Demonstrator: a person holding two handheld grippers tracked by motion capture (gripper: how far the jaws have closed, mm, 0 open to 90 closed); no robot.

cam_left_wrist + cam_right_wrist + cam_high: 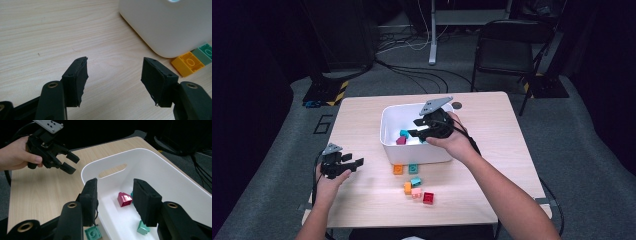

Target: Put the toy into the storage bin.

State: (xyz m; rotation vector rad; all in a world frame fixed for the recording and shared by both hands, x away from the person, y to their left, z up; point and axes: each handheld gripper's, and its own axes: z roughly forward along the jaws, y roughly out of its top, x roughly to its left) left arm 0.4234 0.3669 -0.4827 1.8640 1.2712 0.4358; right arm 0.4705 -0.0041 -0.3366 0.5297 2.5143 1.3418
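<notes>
Below my right claw, released and empty over the white bin, lies the magenta brick: light, rigid, slick plastic, I judge; best gripped across its flat sides.

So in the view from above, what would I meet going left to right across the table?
The left gripper → orange brick → green brick → red brick → the hand holding the right gripper.
</notes>
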